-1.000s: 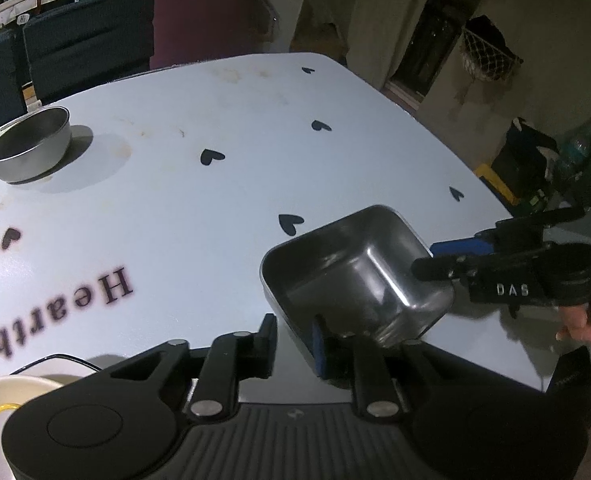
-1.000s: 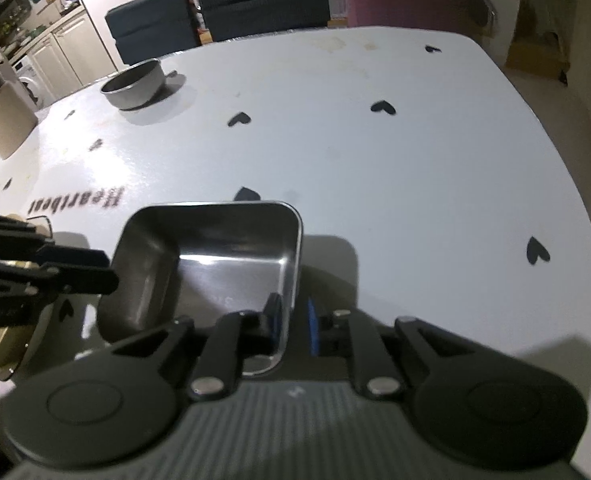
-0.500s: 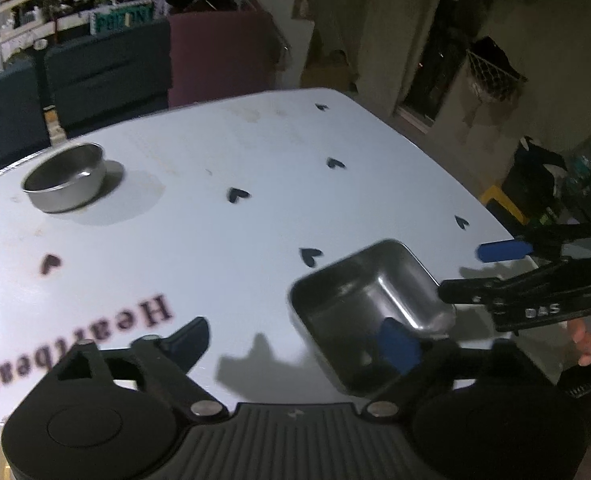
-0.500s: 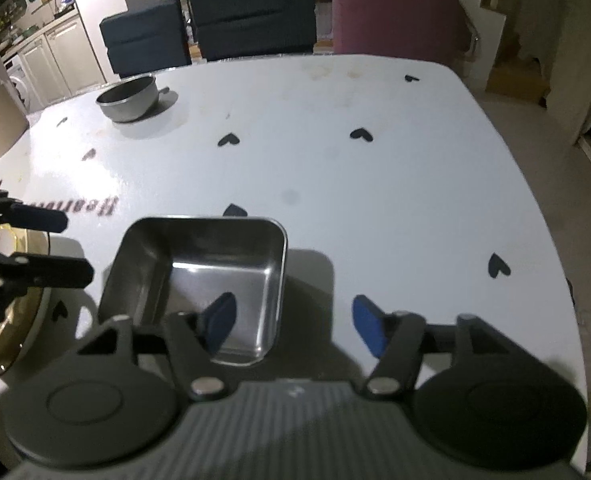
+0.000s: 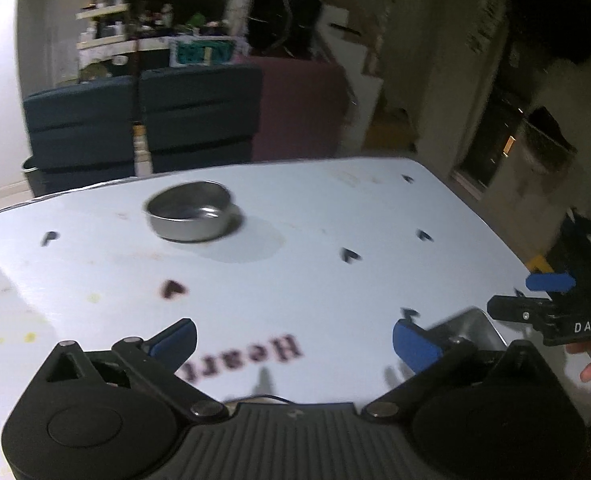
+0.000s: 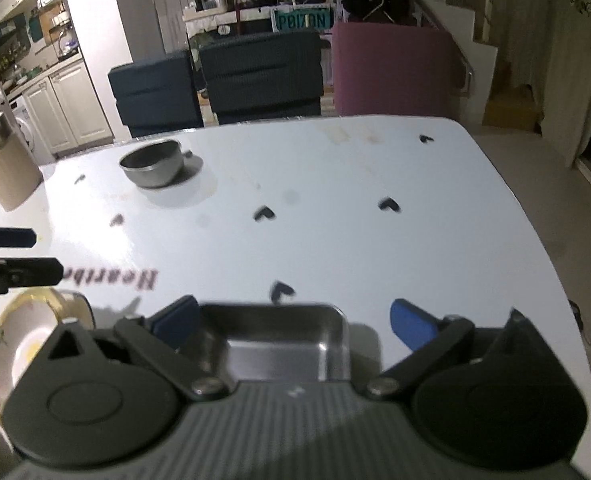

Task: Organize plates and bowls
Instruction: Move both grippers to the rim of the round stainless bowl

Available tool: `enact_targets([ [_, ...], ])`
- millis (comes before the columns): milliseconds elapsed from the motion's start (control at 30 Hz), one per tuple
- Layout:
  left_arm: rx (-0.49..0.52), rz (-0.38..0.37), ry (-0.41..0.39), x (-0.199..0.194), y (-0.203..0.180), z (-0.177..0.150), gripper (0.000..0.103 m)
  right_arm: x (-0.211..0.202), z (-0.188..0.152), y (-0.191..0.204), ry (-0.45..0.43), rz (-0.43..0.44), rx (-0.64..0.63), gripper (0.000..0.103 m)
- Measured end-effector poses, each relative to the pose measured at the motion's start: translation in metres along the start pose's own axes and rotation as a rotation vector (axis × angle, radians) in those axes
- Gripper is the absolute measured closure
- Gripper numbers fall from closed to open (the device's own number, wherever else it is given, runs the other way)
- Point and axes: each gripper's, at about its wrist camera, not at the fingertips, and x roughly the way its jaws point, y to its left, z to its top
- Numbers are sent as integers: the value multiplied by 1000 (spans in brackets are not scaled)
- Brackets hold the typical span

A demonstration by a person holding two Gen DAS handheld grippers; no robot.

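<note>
Both the left hand-held gripper [image 5: 293,340] and right hand-held gripper [image 6: 293,322] are opening with nothing clamped, the square steel tray [image 6: 283,340] resting on the pale bench [image 6: 335,240], while the round steel bowl [image 6: 153,168] far beyond the tray remains unsorted.

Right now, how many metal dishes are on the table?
2: a round metal bowl at the far left of the table, and a square metal tray at the near edge. Others may be hidden.

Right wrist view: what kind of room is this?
Likely a home dining area open to a kitchen: a table with chairs behind it, kitchen cabinets at left and cluttered shelves beyond.
</note>
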Motion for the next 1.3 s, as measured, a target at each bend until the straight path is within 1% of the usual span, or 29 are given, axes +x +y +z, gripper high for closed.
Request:
enact_targets([
  [100,-34,29,-23,-3,20,4,0,7,12,16,-23,9,12,0],
  [267,-118,74,-65,-4,55,12,0,23,34,43,-50,32,23,0],
  [467,-216,113,-120,7,92,24,2,53,59,74,-64,59,85,0],
  [567,-275,116,-130,19,106,32,9,68,71,86,-84,60,111,0],
  [633,-300,113,-124,30,115,38,13,81,83,92,-65,75,141,1],
  [667,-303,114,-121,36,117,41,17,87,88,93,-57,91,163,3],
  [700,-305,114,-115,42,120,45,21,93,92,93,-54,113,185,7],
  [733,-310,113,-108,48,124,49,22,99,94,94,-50,131,205,11],
  [767,-318,106,-102,53,127,53,25,106,98,94,-43,142,223,13],
  [867,-329,70,-96,66,135,64,32,121,108,99,-44,146,239,22],
  [933,-341,41,-103,77,140,67,37,133,118,100,-54,171,253,38],
  [967,-354,23,-100,83,142,69,41,139,122,100,-57,184,269,42],
  [1000,-369,9,-97,89,144,69,43,146,126,99,-60,200,290,49],
  [1033,-382,0,-97,94,145,70,43,153,129,99,-62,214,305,53],
  [1100,-397,-8,-102,107,148,72,44,166,133,98,-66,238,321,54],
  [1233,-421,4,-99,133,155,72,45,191,141,97,-54,280,329,54],
  [1300,-429,16,-90,146,159,72,48,202,142,94,-52,289,354,54],
])
